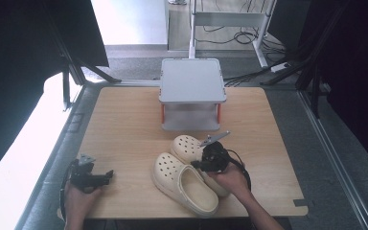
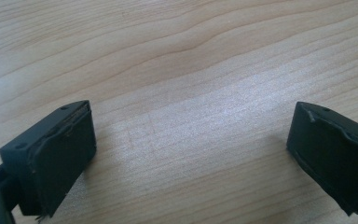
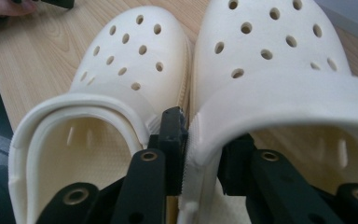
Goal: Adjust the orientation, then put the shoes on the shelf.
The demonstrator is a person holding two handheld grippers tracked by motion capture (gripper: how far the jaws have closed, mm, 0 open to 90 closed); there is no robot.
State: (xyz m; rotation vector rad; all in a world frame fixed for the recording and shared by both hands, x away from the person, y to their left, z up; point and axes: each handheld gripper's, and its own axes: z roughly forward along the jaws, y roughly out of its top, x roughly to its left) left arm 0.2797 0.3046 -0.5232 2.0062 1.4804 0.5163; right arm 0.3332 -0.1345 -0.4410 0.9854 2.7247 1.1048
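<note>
The right hand-held gripper (image 3: 186, 140) is clamped on the side wall of the right-hand clog (image 3: 279, 79), one jaw between the two shoes, the other inside the opening — a grip on the rim, likely so the shoe can be lifted without crushing the toe. In the high view that right hand-held gripper (image 1: 202, 164) sits just right of centre, hand behind it at the heel end. The clog (image 1: 191, 148) lies with its long axis running from lower right up to upper left, perforated toe towards the grey two-tier shelf (image 1: 191, 79) at the top of the bench (image 1: 124, 124). Its partner (image 1: 184, 184) lies alongside, touching or nearly so; hard to call. At lower left, the left hand-held gripper (image 1: 106, 175) rests low over bare wood, jaws well apart, nothing between them.
</note>
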